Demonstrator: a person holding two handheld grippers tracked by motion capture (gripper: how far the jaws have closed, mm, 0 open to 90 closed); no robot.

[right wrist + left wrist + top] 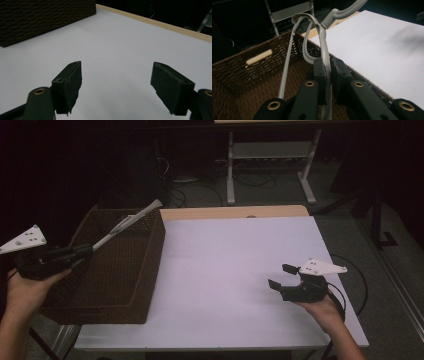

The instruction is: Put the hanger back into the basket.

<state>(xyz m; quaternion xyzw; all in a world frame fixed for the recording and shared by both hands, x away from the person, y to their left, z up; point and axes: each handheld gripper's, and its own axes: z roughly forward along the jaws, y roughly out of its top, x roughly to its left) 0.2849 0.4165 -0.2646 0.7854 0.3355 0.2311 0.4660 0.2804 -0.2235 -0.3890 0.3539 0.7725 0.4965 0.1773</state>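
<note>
Left gripper [327, 75] jaws clamp the grey utensil [324, 47] above the basket [242, 72].

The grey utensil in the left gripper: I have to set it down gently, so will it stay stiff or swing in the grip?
The grey utensil looks rigid: it juts straight over the wicker basket without sagging. Its thin looped wires suggest it is light. The left gripper pinches only one slim, smooth wire near one end, so it may pivot or slip if jolted.
</note>
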